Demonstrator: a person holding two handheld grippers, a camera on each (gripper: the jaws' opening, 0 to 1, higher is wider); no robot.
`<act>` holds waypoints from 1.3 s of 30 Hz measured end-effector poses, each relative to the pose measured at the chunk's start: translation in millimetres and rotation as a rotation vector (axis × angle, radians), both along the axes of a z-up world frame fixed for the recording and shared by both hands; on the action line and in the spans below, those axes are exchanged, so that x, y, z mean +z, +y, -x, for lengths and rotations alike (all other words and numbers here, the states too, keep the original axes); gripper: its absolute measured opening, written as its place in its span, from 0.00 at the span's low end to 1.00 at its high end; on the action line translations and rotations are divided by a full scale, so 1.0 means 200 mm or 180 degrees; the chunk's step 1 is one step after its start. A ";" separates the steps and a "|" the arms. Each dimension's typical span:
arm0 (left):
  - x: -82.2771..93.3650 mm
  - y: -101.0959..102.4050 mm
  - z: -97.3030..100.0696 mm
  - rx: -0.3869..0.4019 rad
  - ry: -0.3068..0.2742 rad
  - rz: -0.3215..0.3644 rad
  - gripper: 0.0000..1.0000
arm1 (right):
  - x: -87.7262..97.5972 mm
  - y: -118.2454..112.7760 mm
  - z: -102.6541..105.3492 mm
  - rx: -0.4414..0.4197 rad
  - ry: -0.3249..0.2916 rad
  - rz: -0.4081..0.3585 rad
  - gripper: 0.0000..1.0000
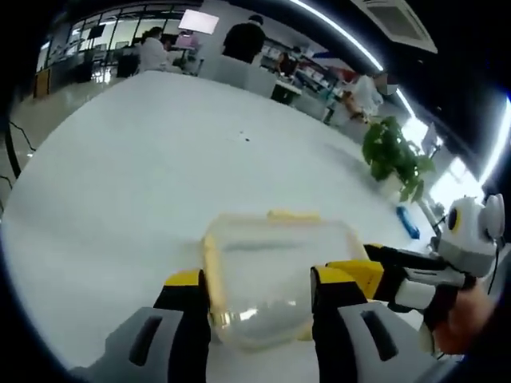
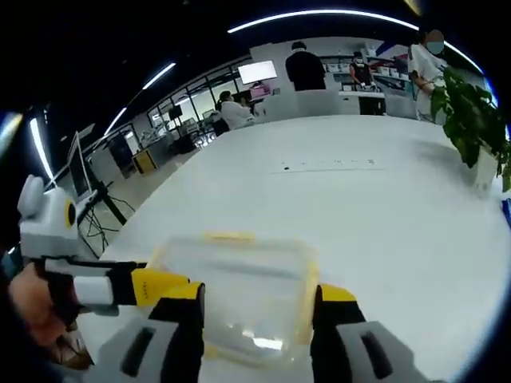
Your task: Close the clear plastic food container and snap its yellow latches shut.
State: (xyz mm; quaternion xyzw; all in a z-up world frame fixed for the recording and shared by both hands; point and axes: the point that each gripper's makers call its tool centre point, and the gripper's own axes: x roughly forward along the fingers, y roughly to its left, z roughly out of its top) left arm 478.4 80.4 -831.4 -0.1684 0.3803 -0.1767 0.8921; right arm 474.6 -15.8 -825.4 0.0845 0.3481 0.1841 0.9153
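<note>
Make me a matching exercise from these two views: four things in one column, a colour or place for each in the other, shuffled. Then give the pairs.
Things:
1. food container
2. potted plant
3. table
4. wall screen

Descriptions:
A. green leaves, at the table's edge
B. white, broad surface
C. clear with yellow latches, lying between the jaws
D. bright, far back in the room

Pairs: 1-C, 2-A, 3-B, 4-D
</note>
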 end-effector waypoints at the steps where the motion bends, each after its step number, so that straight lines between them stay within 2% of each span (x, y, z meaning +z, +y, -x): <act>1: 0.00 0.00 -0.01 0.0003 -0.0006 0.0001 0.49 | 0.00 0.00 0.00 0.0001 -0.0007 0.0004 0.52; 16: 0.02 0.04 -0.04 0.0011 -0.0029 -0.0044 0.49 | 0.01 0.02 -0.04 -0.0026 -0.0131 -0.0015 0.50; 39: 0.03 0.05 -0.29 0.0014 -0.0122 -0.0038 0.50 | 0.02 0.04 -0.31 -0.0052 -0.0207 0.0002 0.50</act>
